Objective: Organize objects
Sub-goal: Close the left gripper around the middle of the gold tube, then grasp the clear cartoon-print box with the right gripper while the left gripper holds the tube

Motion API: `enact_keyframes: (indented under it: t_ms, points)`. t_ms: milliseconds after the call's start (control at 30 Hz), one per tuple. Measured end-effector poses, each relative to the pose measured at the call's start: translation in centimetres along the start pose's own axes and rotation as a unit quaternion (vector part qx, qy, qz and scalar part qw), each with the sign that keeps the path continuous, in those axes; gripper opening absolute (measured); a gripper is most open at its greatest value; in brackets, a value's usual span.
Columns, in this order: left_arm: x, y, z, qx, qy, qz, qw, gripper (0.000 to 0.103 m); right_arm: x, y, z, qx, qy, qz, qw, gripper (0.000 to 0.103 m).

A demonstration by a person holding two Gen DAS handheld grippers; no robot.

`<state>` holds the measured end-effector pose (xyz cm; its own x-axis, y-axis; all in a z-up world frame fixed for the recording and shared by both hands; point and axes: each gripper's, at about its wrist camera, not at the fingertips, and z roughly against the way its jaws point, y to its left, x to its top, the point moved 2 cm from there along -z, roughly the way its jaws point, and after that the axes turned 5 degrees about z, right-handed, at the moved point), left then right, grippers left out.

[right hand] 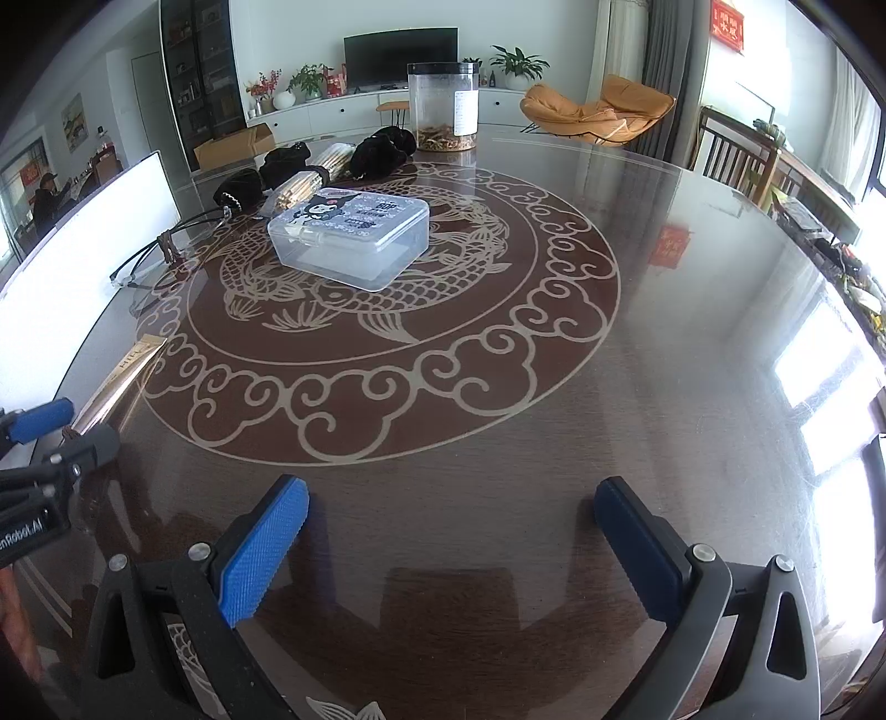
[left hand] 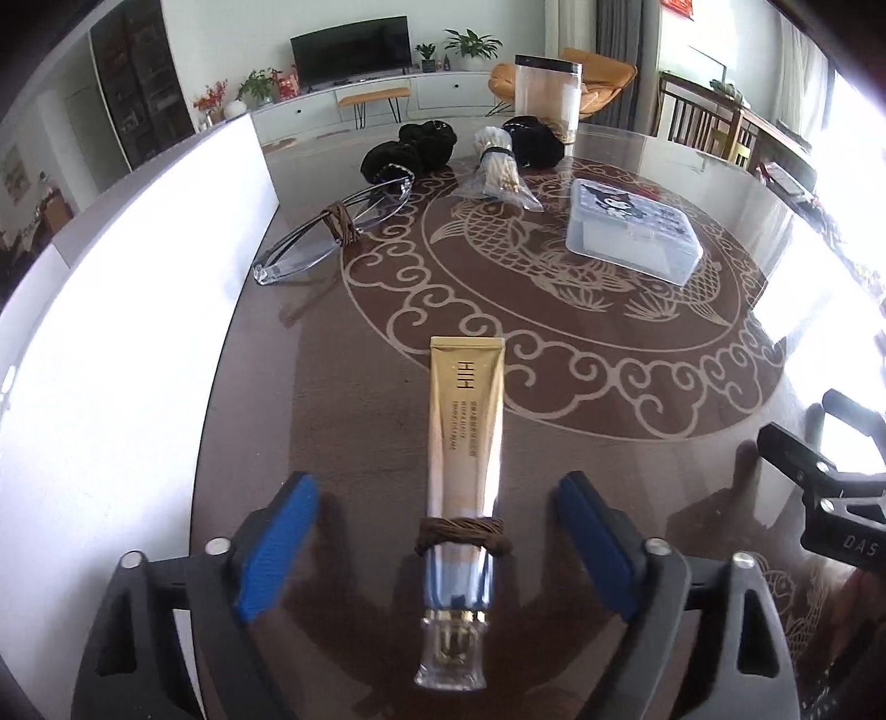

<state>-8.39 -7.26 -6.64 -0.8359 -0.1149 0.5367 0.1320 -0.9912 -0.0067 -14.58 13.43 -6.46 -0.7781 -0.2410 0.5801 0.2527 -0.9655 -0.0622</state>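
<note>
Lying free between the wide-open left gripper [left hand: 437, 548], the gold tube [left hand: 464, 443] is deemed set down for sorting, while the right gripper [right hand: 451, 545] is held open and empty.

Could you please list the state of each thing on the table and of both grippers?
Gold tube: lying flat, capped, brown band around it.
Glasses: folded, banded.
Plastic box: lid closed.
Clear jar: upright, lidded.
Left gripper: open, astride the tube.
Right gripper: open, empty.

A dark television [right hand: 400, 54] stands on a long white sideboard [right hand: 354, 113] flanked by potted plants [right hand: 518, 63], while an orange lounge chair [right hand: 601, 111] sits nearby and a red hanging [right hand: 730, 19] marks the right-hand wall.
</note>
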Motion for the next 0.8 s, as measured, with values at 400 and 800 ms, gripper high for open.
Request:
enact_keyframes:
  t_ms: [400, 800]
  points:
    - [-0.3, 0.6, -0.5, -0.020, -0.011, 0.006, 0.9997, 0.103, 0.1, -0.1, 0.0, -0.002, 0.000, -0.004, 1.000, 0.103]
    - [-0.2, 0.6, -0.6, -0.021, -0.011, 0.007, 0.9997, 0.103, 7.5, 0.8, -0.9, 0.074, -0.023, 0.194, 0.978, 0.103]
